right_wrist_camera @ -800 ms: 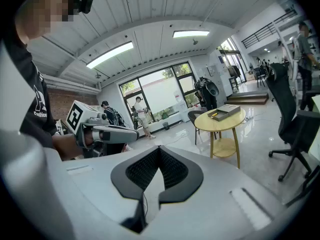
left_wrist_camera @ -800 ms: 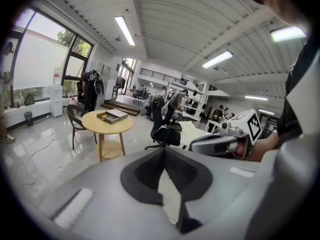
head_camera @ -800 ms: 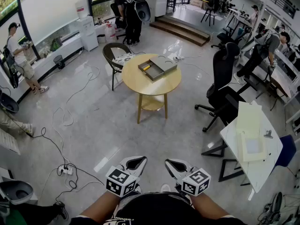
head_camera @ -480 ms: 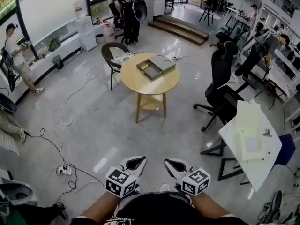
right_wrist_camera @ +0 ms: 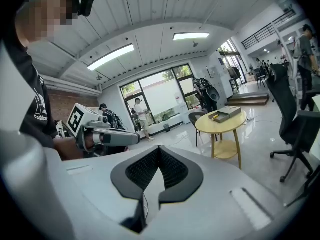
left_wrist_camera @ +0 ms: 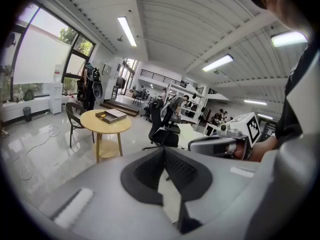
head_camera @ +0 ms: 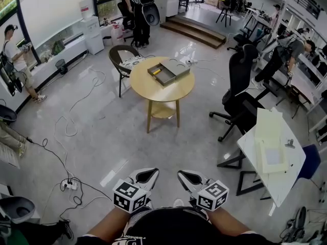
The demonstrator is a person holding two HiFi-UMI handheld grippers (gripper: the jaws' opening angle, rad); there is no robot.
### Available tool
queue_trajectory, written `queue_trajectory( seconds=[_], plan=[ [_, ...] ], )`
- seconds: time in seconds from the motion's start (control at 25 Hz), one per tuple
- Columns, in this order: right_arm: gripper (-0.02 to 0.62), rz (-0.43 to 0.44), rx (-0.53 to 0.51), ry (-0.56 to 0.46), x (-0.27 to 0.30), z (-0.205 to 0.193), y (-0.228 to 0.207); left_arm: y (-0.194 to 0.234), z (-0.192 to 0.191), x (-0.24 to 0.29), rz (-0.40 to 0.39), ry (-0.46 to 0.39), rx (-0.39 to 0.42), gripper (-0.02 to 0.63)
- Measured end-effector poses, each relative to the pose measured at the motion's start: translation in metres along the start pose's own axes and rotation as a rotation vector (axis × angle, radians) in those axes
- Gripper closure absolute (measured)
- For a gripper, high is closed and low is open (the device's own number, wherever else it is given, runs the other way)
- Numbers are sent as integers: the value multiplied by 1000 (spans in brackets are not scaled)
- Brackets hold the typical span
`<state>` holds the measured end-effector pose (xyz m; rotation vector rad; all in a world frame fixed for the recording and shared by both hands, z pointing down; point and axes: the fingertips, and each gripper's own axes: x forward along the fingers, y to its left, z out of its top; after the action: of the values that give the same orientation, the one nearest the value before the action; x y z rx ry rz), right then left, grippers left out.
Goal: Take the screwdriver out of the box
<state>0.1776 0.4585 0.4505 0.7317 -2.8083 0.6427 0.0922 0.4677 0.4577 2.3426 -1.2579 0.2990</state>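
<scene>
Head view: the left gripper [head_camera: 149,173] and right gripper [head_camera: 185,175] hang side by side at 6 o'clock over the floor. Well apart at 12 o'clock, the round desk [head_camera: 163,92] carries the open box [head_camera: 176,68], and the yellow screwdriver [head_camera: 157,71] lies inside it.

Left gripper view: the fingers [left_wrist_camera: 145,171] are together with nothing between them.

Right gripper view: the fingers [right_wrist_camera: 175,171] are together and empty, and the desk stands at 2 o'clock.

Open-plan office and laboratory hall. Indicators: polished tile floor [head_camera: 107,137] crossed by loose cables [head_camera: 69,131] running to a power strip [head_camera: 70,184]; swivel office chair [head_camera: 241,91]; round wooden table [head_camera: 153,88] and white table [head_camera: 265,185]; full-height windows [head_camera: 51,9]; linear ceiling lights [left_wrist_camera: 128,31]; mezzanine railing [left_wrist_camera: 155,75]; people [head_camera: 291,50] standing at workstations along the right wall.
</scene>
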Motion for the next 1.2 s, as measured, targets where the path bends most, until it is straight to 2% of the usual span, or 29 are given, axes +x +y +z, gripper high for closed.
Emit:
queue_trajectory(
  seconds=[0.12,0.6,0.88,1.2],
  plan=[
    [595,-1,-13,14,4,-1,4,4,-1,-3,-1,2,-19,548],
    [595,-18,-95,78,32,-17,31,30,-15,-25,-1,31,-11,548],
    [595,-63,-90,52,59,-15,50,56,-15,-50,-13,21,49,548],
    [595,-66,-62,84,80,-30,74,83,-25,-69,-15,32,60,548]
  ],
)
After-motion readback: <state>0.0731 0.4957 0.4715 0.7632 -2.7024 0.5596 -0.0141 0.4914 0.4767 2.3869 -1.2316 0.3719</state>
